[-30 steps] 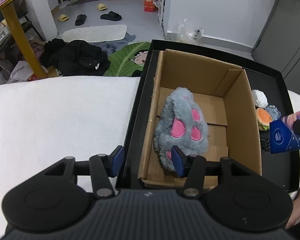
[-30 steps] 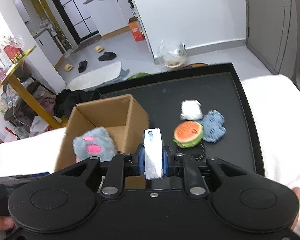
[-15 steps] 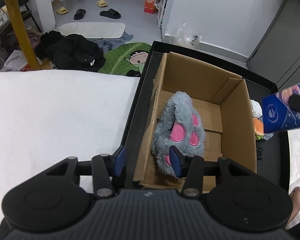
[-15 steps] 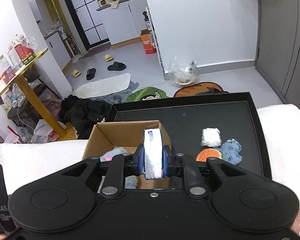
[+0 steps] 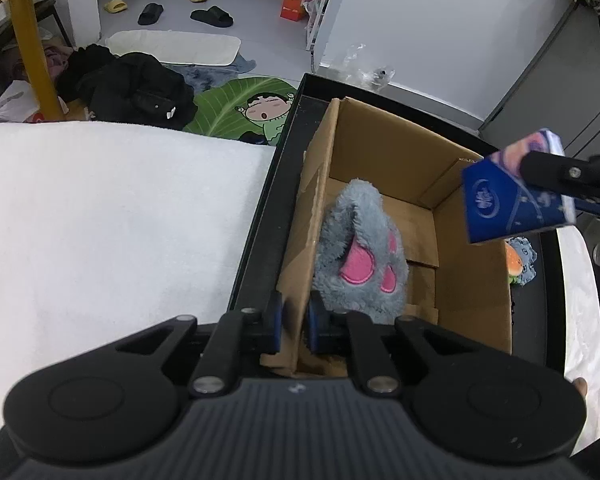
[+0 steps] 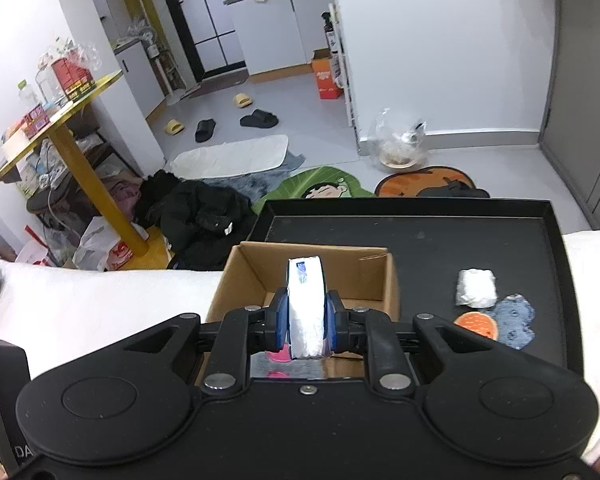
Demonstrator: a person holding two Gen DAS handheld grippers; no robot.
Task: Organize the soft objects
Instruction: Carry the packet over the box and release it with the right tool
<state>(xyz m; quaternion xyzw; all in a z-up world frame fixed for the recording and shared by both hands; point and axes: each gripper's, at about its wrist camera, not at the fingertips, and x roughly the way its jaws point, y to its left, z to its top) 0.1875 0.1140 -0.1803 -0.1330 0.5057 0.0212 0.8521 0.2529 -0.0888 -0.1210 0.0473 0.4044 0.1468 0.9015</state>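
The right hand-held gripper (image 6: 306, 322) clamps a blue-and-white tissue pack (image 6: 305, 304); the left hand-held gripper (image 5: 293, 322) pinches the brown cardboard box (image 5: 472, 280) wall. Released early, the pack could hit the right rim.

One cardboard box (image 6: 308, 276) stands in one black tray (image 6: 556, 248), at centre frame. One grey plush paw (image 5: 360, 248) lies in the box. One tissue pack (image 6: 305, 304) sits at lower centre. Three small soft toys lie on the tray at the right: one white (image 6: 475, 287), one orange (image 6: 476, 325), one blue (image 6: 515, 320). On the floor, upper centre: two black slippers (image 6: 259, 118), two yellow slippers (image 6: 242, 100), one orange box (image 6: 326, 78).
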